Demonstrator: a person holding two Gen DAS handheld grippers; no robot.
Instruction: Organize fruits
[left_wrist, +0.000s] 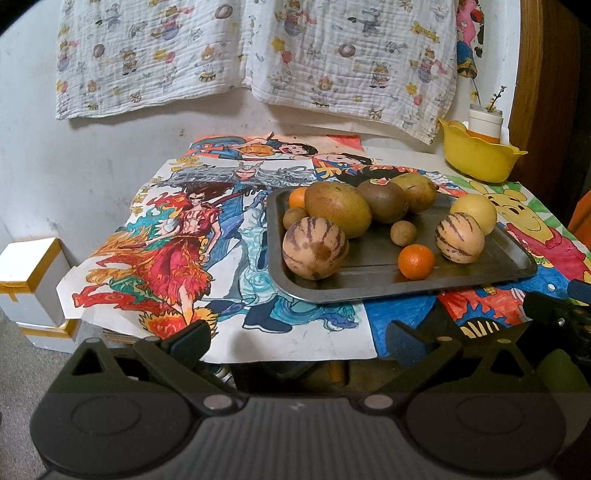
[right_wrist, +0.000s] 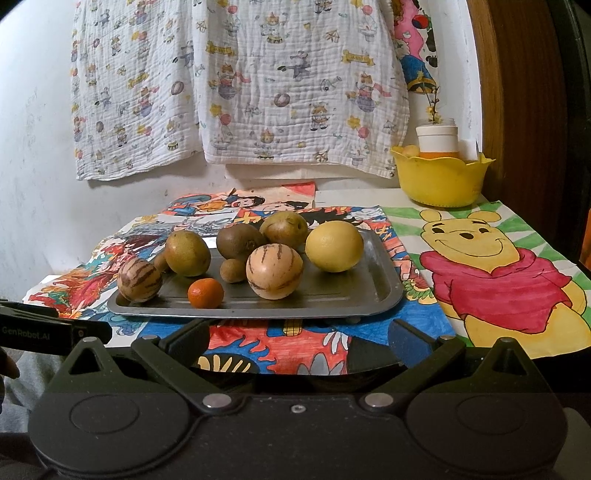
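Both grippers, left gripper (left_wrist: 297, 341) and right gripper (right_wrist: 297, 341), are held wide open and empty at the table's near edge. Fruit is gathered on a metal tray (right_wrist: 380, 284) set on coloured drawings (right_wrist: 498, 280): small orange (right_wrist: 205, 293) nearest, striped melons (right_wrist: 274, 271) behind it, lemon (right_wrist: 334, 246) right. A yellow basket (right_wrist: 439, 179) is seen far right.

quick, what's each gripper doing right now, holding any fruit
Left gripper: open, holding nothing, short of the metal tray.
Right gripper: open, holding nothing, also short of the tray.
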